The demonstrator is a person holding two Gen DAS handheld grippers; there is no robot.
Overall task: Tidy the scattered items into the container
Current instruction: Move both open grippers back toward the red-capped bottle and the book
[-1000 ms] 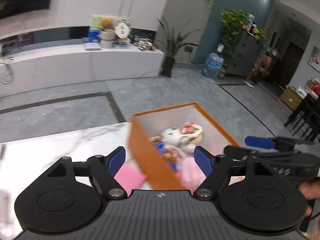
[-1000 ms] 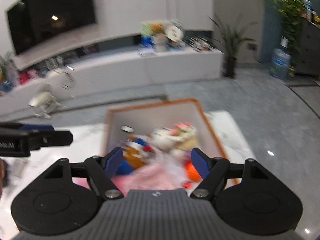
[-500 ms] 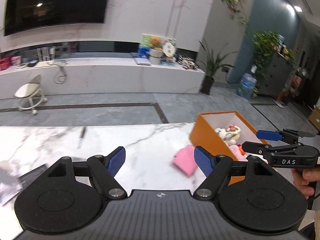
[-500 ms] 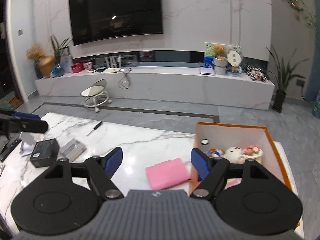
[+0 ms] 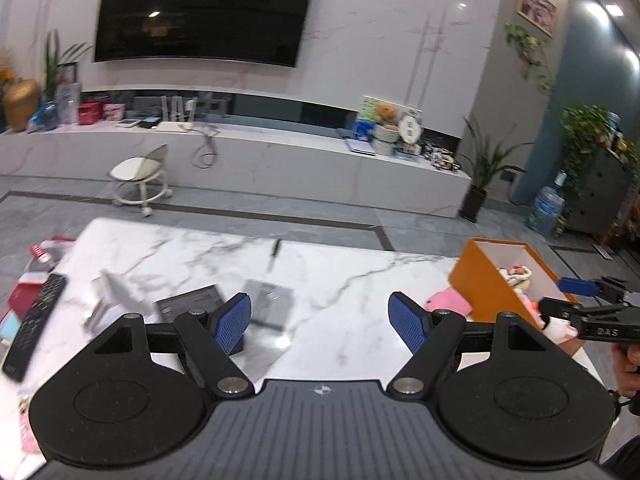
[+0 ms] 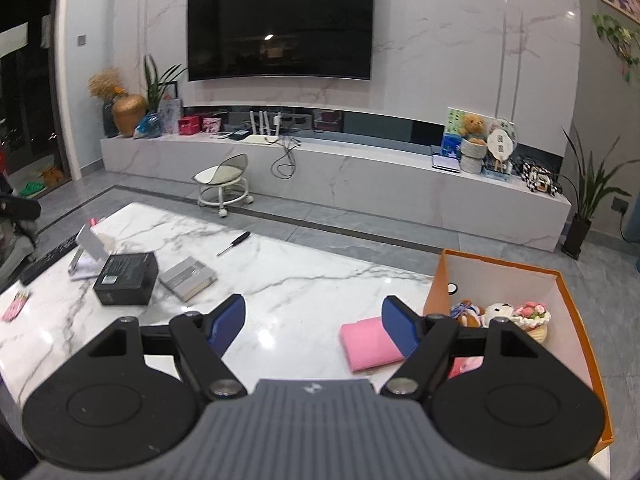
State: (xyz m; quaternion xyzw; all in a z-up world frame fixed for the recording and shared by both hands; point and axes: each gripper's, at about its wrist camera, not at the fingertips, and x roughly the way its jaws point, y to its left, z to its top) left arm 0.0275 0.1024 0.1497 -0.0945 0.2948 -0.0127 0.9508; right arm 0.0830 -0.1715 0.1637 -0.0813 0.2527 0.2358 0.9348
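Swinging away from orange box [image 6: 500, 280] toward black box [image 6: 126, 278] and book [image 6: 188, 278]; left gripper [image 5: 320, 316] and right gripper [image 6: 312, 320] both spread, empty; next pickup pending

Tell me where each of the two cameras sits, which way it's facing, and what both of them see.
Left wrist: on the left claw, looking over the table toward the TV wall; shows its own open fingers, plus the right claw and hand.
Right wrist: on the right claw, facing the same wall; shows its own open fingers only.
Shared: orange box, pink cloth, black box, screwdriver.
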